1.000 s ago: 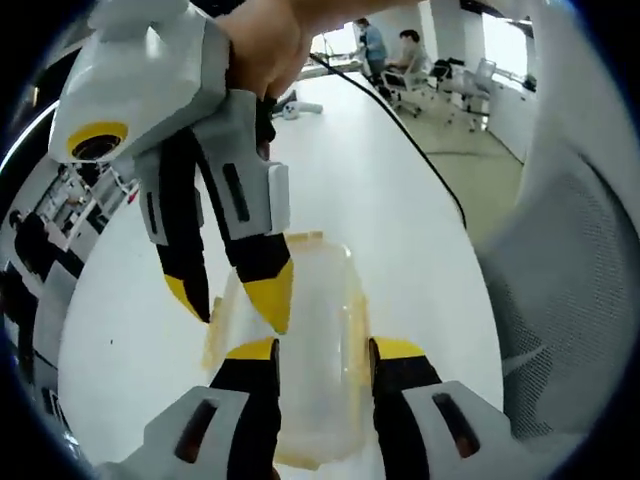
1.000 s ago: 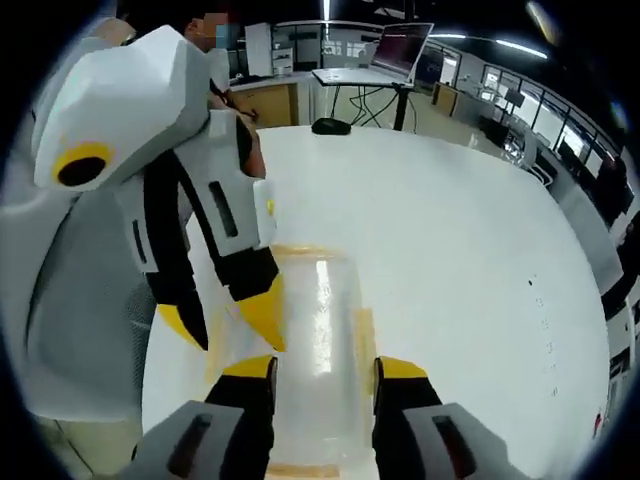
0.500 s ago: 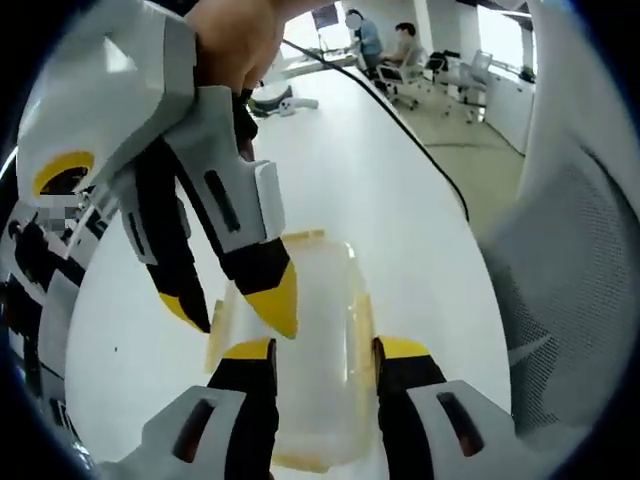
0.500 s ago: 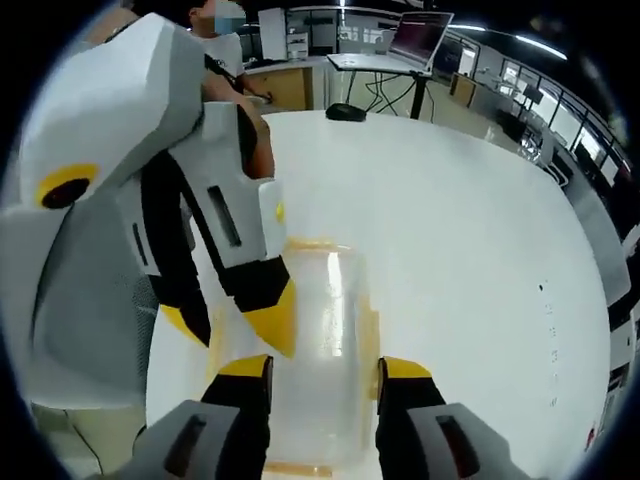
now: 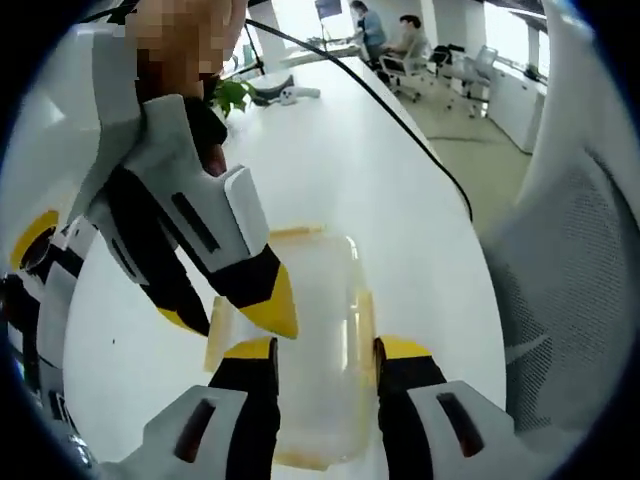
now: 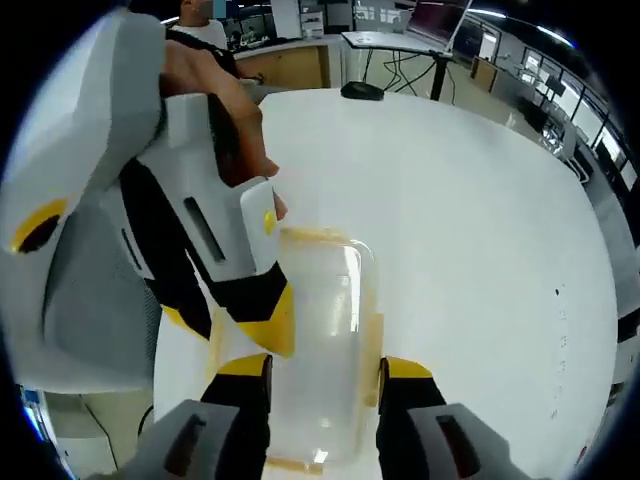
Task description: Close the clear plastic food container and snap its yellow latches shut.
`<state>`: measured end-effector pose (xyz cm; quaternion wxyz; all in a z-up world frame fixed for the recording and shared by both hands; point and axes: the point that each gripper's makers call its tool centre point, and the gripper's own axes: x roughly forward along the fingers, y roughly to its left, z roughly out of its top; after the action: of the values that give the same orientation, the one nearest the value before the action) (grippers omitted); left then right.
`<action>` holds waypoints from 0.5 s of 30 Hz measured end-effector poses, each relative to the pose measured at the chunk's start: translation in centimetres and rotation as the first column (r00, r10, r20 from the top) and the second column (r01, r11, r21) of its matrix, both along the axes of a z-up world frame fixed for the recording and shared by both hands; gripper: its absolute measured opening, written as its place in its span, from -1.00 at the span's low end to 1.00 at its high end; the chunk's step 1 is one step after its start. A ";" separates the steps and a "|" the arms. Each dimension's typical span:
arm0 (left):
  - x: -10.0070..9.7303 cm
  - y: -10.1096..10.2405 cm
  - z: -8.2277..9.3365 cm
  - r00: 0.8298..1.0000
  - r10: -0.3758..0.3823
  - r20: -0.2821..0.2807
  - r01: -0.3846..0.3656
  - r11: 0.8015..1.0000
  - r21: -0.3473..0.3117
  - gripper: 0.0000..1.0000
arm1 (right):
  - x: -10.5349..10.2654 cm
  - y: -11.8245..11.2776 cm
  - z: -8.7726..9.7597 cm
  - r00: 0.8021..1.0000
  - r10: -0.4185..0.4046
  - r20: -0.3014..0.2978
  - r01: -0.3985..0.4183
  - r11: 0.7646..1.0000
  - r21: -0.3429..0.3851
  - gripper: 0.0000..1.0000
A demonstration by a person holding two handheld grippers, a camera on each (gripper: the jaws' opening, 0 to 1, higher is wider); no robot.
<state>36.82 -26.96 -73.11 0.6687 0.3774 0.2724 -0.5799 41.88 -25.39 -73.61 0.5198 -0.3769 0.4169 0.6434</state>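
On the white bench (image 5: pixel 330 150) straight ahead of me lies the clear plastic food container (image 5: pixel 310 340), its lid already seated, with yellow latches (image 5: pixel 366 325) showing along its long sides and its near and far ends. My left tool (image 5: pixel 322 352) hangs above one end with its jaws spread apart, one to each side of the box and pinching nothing; my right tool (image 6: pixel 320 365) is poised the same way from the opposite end, jaws parted over the lid. In the left gripper view my right tool comes in from the upper left, its yellow fingertips (image 5: pixel 262 300) down at the container's long edge, and I cannot tell whether they touch the latch there. I judge the step in hand to be snapping that side latch down. To do it well I would steady the box with one tool so it cannot skate on the smooth top, set the other tool's tip squarely on the latch flap, and press down and inward toward the wall until it seats, then work round the rest. Pushing off-centre would likely tip or slide the light box.
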 end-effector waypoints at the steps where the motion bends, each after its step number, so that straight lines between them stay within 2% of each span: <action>1: 0.0 0.0 0.0 1.000 -0.007 0.010 0.007 1.000 0.005 -0.29 | 0.0 0.0 -0.1 1.000 -0.006 -0.018 0.006 1.000 -0.007 -0.19; 2: 0.0 0.1 -0.1 0.999 -0.018 0.028 0.018 1.000 0.015 -0.29 | 0.0 -0.1 -0.2 0.999 -0.018 -0.040 0.017 1.000 -0.016 -0.18; 5: -0.1 0.1 -0.1 1.000 -0.016 0.025 0.015 1.000 0.027 -0.30 | -0.2 -0.1 -0.5 0.993 -0.038 -0.111 0.034 0.999 -0.035 -0.18; 9: -0.2 0.1 -0.3 0.998 -0.030 0.052 0.028 0.999 0.041 -0.29 | -0.3 0.0 -0.7 0.992 -0.001 -0.126 -0.007 0.998 -0.064 -0.22; 10: 0.2 0.4 -0.2 0.998 -0.016 0.067 0.013 0.999 0.045 -0.29 | -1.3 0.4 -0.5 0.980 -0.041 -0.194 0.030 0.998 -0.061 -0.22; 11: 0.0 0.4 -0.3 0.998 -0.030 0.052 0.029 0.999 0.031 -0.29 | -0.1 0.4 -0.5 0.988 -0.013 -0.154 0.004 0.998 -0.059 -0.22; 15: -0.1 0.2 -0.3 0.998 -0.024 0.052 0.022 0.999 0.032 -0.29 | -0.3 0.1 -0.4 0.990 -0.002 -0.138 -0.008 0.998 -0.069 -0.20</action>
<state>36.72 -26.73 -73.42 0.6628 0.4060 0.2596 -0.5732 41.62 -25.26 -73.98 0.4754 -0.3500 0.4733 0.6538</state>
